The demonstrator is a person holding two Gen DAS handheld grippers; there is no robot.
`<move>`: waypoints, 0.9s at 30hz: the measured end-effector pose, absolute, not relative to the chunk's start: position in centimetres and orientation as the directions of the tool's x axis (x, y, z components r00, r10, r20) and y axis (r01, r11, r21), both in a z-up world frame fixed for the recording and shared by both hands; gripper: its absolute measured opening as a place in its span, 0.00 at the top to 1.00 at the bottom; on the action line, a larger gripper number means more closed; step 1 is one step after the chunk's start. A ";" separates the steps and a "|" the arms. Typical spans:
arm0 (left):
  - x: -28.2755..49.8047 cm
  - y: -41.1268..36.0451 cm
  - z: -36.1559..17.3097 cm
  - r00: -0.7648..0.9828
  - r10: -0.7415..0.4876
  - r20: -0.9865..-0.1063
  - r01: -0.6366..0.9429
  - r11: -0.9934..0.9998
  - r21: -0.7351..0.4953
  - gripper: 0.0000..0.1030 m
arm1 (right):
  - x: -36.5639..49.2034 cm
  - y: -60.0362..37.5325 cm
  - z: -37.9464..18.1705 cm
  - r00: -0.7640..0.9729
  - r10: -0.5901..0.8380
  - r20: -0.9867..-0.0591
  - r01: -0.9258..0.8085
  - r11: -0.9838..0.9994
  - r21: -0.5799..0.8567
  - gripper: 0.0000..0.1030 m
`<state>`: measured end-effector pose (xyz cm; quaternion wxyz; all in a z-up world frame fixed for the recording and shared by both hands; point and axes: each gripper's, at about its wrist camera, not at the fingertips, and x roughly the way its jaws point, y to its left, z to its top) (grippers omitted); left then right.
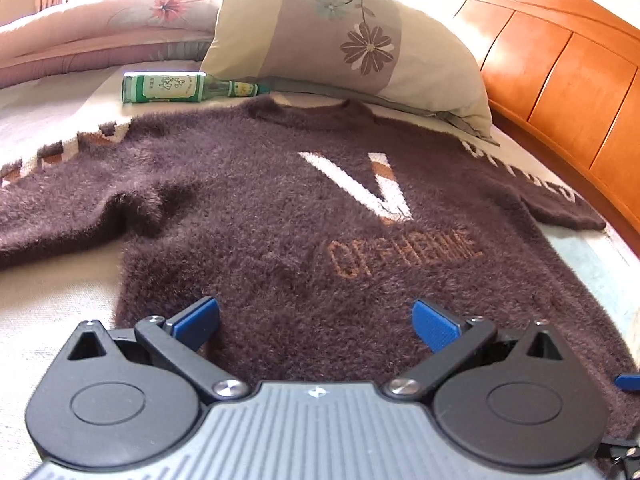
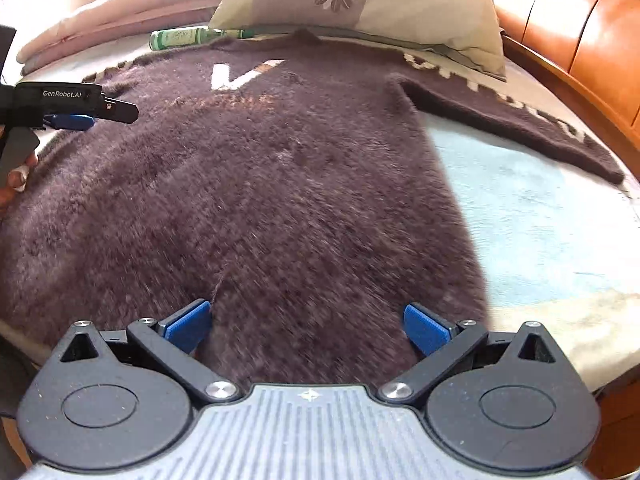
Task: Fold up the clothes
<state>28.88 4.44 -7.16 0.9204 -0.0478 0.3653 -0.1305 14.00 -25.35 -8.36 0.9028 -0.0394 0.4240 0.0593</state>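
Your bed (image 2: 540, 216), with its pale sheet and orange wooden headboard (image 1: 560, 76), carries everything here. Spread flat across it lies the fuzzy dark-brown knit sweater (image 1: 280, 220) with a white V and tan lettering on the chest, collar toward the headboard, both sleeves stretched outward. At the head end sits a cream pillow with a brown flower print (image 1: 340, 36), its lower edge touching the collar, and a folded pink floral quilt (image 1: 100, 28) beside it. A green glass bottle (image 1: 176, 87) lies on its side just beside the sweater's shoulder.

Your left gripper (image 1: 316, 324) hovers over the sweater's hem, blue pads spread wide, nothing between them. Your right gripper (image 2: 308, 326) hangs over the hem's right part, pads equally apart, empty. In the right wrist view your hand (image 2: 14, 178) shows at the left edge.
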 end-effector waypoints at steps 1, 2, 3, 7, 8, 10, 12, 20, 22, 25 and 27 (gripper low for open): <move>28.8 4.3 -7.2 0.701 -0.272 -0.660 0.209 0.962 -0.175 0.01 | 14.0 -25.5 -8.3 0.636 0.070 -0.768 -0.130 0.991 -0.017 0.00; 28.8 4.1 -7.2 0.702 -0.269 -0.659 0.213 0.963 -0.166 0.01 | 14.2 -25.5 -8.3 0.636 0.068 -0.769 -0.118 0.993 -0.009 0.00; 28.7 4.0 -7.2 0.703 -0.267 -0.660 0.215 0.963 -0.160 0.01 | 14.5 -25.4 -8.3 0.633 0.069 -0.771 -0.111 0.994 -0.002 0.00; 28.7 3.9 -7.3 0.700 -0.264 -0.663 0.217 0.964 -0.155 0.01 | 14.2 -25.0 -9.5 0.666 0.070 -0.743 -0.098 0.995 0.005 0.00; 28.7 3.8 -7.3 0.700 -0.261 -0.664 0.216 0.965 -0.150 0.01 | 13.9 -25.2 -9.6 0.678 0.076 -0.731 -0.091 0.996 0.019 0.00; 28.7 3.7 -7.3 0.700 -0.259 -0.665 0.219 0.965 -0.145 0.01 | 13.7 -25.3 -9.7 0.689 0.077 -0.721 -0.090 0.996 0.021 0.00; 28.6 3.7 -7.3 0.700 -0.261 -0.665 0.223 0.964 -0.143 0.01 | 13.7 -25.2 -9.7 0.693 0.074 -0.717 -0.087 0.996 0.019 0.00; 28.5 3.9 -6.9 0.698 -0.311 -0.645 0.248 0.950 -0.190 0.01 | 14.3 -25.1 -8.8 0.677 0.050 -0.734 -0.070 0.998 0.003 0.00; 28.4 4.0 -6.8 0.697 -0.328 -0.638 0.256 0.945 -0.206 0.01 | 14.8 -25.3 -8.0 0.694 0.037 -0.719 -0.059 0.998 -0.006 0.00; 28.5 4.0 -6.8 0.703 -0.322 -0.633 0.252 0.946 -0.202 0.01 | 16.3 -25.9 -6.7 0.728 0.031 -0.685 -0.055 0.998 -0.013 0.00; 28.7 4.1 -6.9 0.709 -0.307 -0.635 0.240 0.951 -0.193 0.01 | 17.5 -26.4 -5.9 0.750 0.029 -0.661 -0.054 0.998 -0.017 0.00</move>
